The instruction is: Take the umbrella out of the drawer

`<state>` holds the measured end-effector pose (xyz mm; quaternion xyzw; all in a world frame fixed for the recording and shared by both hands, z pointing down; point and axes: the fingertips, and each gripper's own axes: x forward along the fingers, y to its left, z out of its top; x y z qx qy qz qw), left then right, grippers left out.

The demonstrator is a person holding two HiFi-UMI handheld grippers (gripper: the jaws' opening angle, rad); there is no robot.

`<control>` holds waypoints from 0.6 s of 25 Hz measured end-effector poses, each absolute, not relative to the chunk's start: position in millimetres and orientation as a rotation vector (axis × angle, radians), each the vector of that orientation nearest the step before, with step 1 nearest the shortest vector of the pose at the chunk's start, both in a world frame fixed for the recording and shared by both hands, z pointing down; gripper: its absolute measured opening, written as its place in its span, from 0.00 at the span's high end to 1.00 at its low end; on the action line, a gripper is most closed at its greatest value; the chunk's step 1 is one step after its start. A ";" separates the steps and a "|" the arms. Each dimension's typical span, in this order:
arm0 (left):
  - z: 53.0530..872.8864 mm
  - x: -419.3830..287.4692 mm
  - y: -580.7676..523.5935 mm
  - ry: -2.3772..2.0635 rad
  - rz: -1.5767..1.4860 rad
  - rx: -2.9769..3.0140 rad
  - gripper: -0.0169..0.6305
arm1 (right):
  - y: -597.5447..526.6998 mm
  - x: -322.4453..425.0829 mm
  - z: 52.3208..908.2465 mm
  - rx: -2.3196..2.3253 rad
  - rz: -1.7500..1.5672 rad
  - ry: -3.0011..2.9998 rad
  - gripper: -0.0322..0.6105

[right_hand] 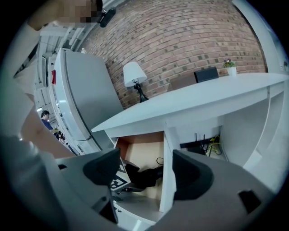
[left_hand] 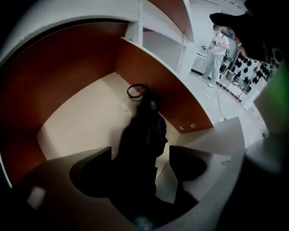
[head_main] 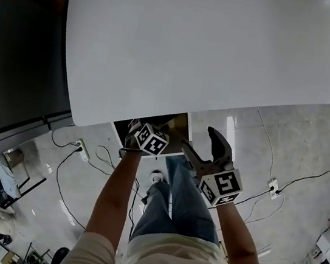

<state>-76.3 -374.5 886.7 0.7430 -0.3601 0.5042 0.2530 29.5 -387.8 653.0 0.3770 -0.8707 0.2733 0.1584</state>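
A black folded umbrella lies on the beige floor of the open drawer, its strap loop at the far end. My left gripper points steeply down into the drawer and is open, one jaw on each side of the umbrella. In the head view only its marker cube shows at the drawer. My right gripper hangs open and empty in front of the drawer, to the right. Through the right gripper I see the umbrella and the left cube.
The white tabletop overhangs the drawer. Red-brown drawer walls close in the umbrella. Cables and a power strip lie on the floor. A lamp stands on the table, with a tall grey cabinet at the left. A person stands far off.
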 end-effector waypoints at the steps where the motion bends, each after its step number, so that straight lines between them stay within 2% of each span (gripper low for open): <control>1: 891.3 -76.2 -374.1 -0.976 1.391 2.014 0.37 | -388.0 31.0 656.4 1.077 0.791 -2.484 0.41; 8: 914.0 -78.6 -380.1 -0.998 1.505 1.993 0.37 | -391.2 40.1 671.2 1.079 0.821 -2.447 0.41; 15: 913.5 -86.9 -388.4 -1.080 1.566 1.999 0.47 | -390.3 42.6 676.3 1.091 0.830 -2.432 0.41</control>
